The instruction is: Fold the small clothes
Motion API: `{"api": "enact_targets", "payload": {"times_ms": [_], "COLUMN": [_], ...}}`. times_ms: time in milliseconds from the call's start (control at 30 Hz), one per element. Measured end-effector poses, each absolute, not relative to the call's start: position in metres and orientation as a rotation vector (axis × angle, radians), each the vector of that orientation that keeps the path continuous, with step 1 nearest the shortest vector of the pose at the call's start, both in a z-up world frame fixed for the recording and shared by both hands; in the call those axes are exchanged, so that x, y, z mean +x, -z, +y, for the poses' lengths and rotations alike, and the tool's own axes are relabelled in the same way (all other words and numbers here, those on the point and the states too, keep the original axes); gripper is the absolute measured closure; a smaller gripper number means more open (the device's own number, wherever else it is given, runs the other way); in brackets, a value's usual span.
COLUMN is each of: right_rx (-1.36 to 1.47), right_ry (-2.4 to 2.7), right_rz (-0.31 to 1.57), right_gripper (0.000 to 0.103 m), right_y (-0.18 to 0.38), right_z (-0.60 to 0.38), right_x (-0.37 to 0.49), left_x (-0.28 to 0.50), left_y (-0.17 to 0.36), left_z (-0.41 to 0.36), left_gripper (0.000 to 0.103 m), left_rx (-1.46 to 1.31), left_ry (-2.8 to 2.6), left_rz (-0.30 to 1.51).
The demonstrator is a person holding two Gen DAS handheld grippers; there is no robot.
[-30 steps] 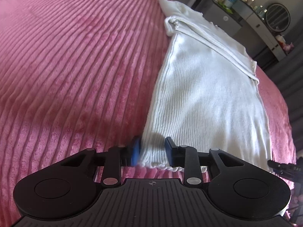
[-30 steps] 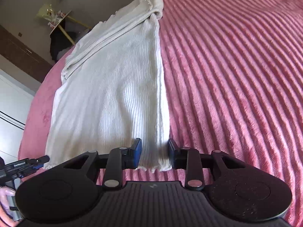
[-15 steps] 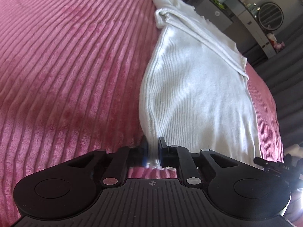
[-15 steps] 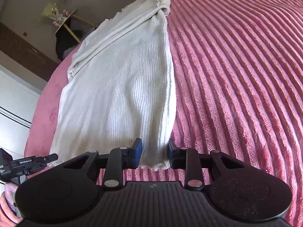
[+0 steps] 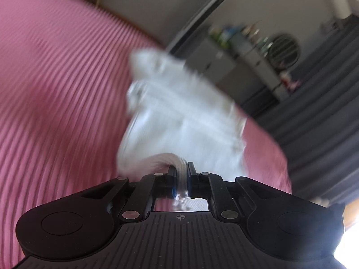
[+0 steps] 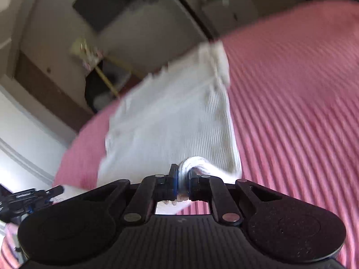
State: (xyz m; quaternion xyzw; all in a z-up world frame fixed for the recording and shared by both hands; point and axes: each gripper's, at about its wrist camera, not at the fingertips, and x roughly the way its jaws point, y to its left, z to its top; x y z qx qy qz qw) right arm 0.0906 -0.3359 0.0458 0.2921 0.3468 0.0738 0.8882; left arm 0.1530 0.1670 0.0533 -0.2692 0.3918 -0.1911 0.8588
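A white ribbed knit garment (image 5: 179, 112) lies lengthwise on a pink ribbed bedspread (image 5: 56, 85). My left gripper (image 5: 181, 174) is shut on the garment's near left hem corner, which bunches between the blue pads and rises off the bed. My right gripper (image 6: 184, 177) is shut on the near right hem corner of the same garment (image 6: 170, 116), also lifted clear of the bedspread (image 6: 291, 103). The near hem curls up toward both grippers; the far part, with the folded-in sleeves, still rests on the bed. Both views are motion-blurred.
Beyond the bed's far edge stand a grey cabinet (image 5: 215, 62) and a shelf with bottles and a round fan (image 5: 283, 49). Dark curtains (image 5: 325, 103) hang at the right. The other gripper's tip (image 6: 33, 196) shows at the right wrist view's lower left.
Both grippers closed on the near hem corners and rose, lifting the hem off the bedspread and tipping the views up toward the far wall.
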Motion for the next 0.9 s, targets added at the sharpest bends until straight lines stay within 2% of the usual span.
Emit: {"api": "enact_targets", "payload": {"times_ms": [167, 200, 233, 267, 300, 333, 500, 600, 700, 733, 767, 800, 833, 867, 900], "right_rx": [0.590, 0.588, 0.590, 0.601, 0.607, 0.595, 0.394, 0.344, 0.309, 0.310, 0.316, 0.317, 0.301, 0.280, 0.269], "right_ry": [-0.052, -0.041, -0.032, -0.014, -0.007, -0.015, -0.078, -0.112, -0.108, -0.099, -0.101, -0.100, -0.085, -0.080, -0.086], "right_rz": [0.603, 0.583, 0.569, 0.574, 0.571, 0.568, 0.639, 0.675, 0.709, 0.727, 0.734, 0.730, 0.719, 0.701, 0.679], "right_gripper": [0.094, 0.090, 0.084, 0.067, 0.057, 0.055, 0.054, 0.054, 0.056, 0.060, 0.073, 0.080, 0.083, 0.092, 0.094], "right_y": [-0.055, -0.051, -0.046, -0.040, -0.035, -0.031, -0.007, 0.006, 0.015, 0.018, 0.019, 0.020, 0.019, 0.016, 0.013], "right_z": [-0.347, -0.351, -0.355, -0.358, -0.361, -0.364, -0.357, -0.353, -0.345, -0.344, -0.343, -0.342, -0.341, -0.340, -0.339], "right_x": [0.154, 0.165, 0.174, 0.180, 0.184, 0.186, 0.197, 0.212, 0.224, 0.228, 0.229, 0.230, 0.230, 0.225, 0.221], "left_x": [0.215, 0.225, 0.234, 0.241, 0.245, 0.247, 0.253, 0.271, 0.278, 0.280, 0.283, 0.286, 0.289, 0.290, 0.289], "left_y": [-0.059, -0.053, -0.047, -0.042, -0.037, -0.032, -0.001, 0.017, 0.025, 0.028, 0.028, 0.030, 0.029, 0.028, 0.026], "left_z": [0.149, 0.145, 0.141, 0.138, 0.136, 0.134, 0.130, 0.123, 0.115, 0.114, 0.111, 0.108, 0.106, 0.105, 0.105], "left_gripper": [0.091, 0.086, 0.074, 0.063, 0.040, 0.032, 0.025, 0.028, 0.039, 0.051, 0.058, 0.068, 0.079, 0.086, 0.091], "left_rx": [-0.505, -0.491, -0.459, -0.411, -0.370, -0.336, -0.252, -0.252, -0.257, -0.253, -0.240, -0.220, -0.195, -0.175, -0.168], "left_ry": [0.306, 0.276, 0.230, 0.175, 0.138, 0.129, 0.239, 0.264, 0.279, 0.280, 0.278, 0.270, 0.256, 0.251, 0.260], "left_rz": [0.745, 0.744, 0.741, 0.747, 0.747, 0.734, 0.715, 0.766, 0.776, 0.783, 0.790, 0.800, 0.807, 0.800, 0.786]}}
